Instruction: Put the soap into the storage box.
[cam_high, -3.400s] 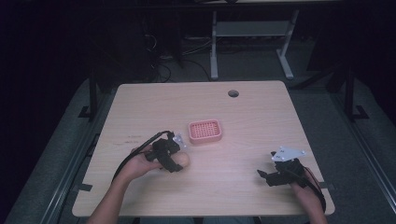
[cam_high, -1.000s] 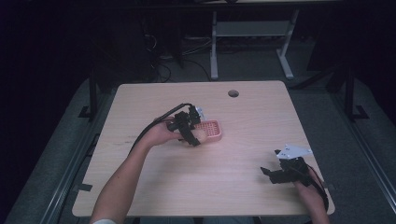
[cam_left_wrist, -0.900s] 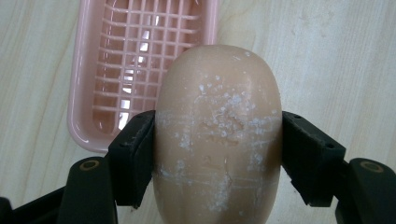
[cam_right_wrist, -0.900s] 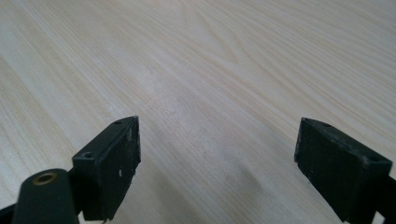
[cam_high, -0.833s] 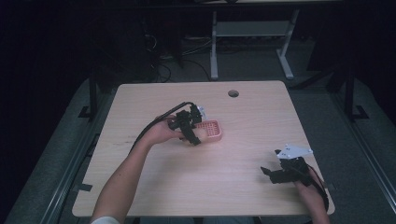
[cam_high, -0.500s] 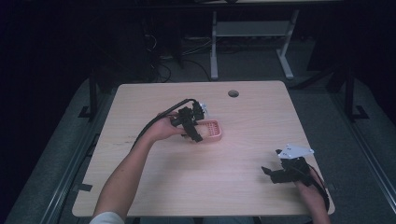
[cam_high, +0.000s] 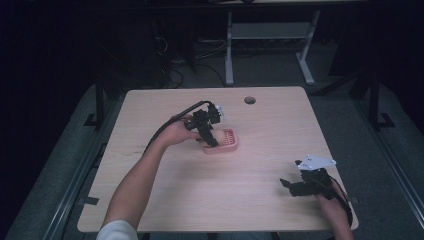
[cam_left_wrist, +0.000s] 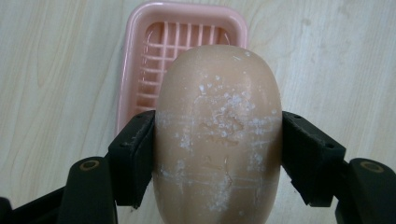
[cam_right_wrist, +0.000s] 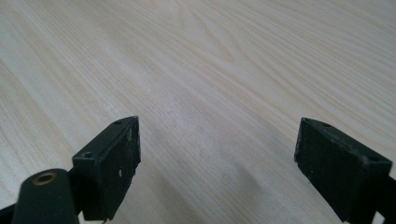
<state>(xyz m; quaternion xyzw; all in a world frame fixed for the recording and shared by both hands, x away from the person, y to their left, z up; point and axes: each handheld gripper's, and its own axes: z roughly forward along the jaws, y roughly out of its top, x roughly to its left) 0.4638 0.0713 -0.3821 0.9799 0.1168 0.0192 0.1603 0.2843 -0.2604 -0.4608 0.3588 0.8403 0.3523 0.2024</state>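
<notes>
The left gripper (cam_left_wrist: 217, 154) is clamping a tan soap bar (cam_left_wrist: 218, 135) by its sides, holding it over the near end of the pink slatted soap dish (cam_left_wrist: 140, 70). Released off-centre, the bar could be landing on the rim and tipping the dish. It is hiding the dish's near half. The right gripper (cam_high: 300, 184) is resting apart on the table (cam_high: 165, 210).

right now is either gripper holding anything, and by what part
The left gripper holds the soap, clamped across its two long sides near the middle, above the pink dish. The right gripper is open and holds nothing.
</notes>
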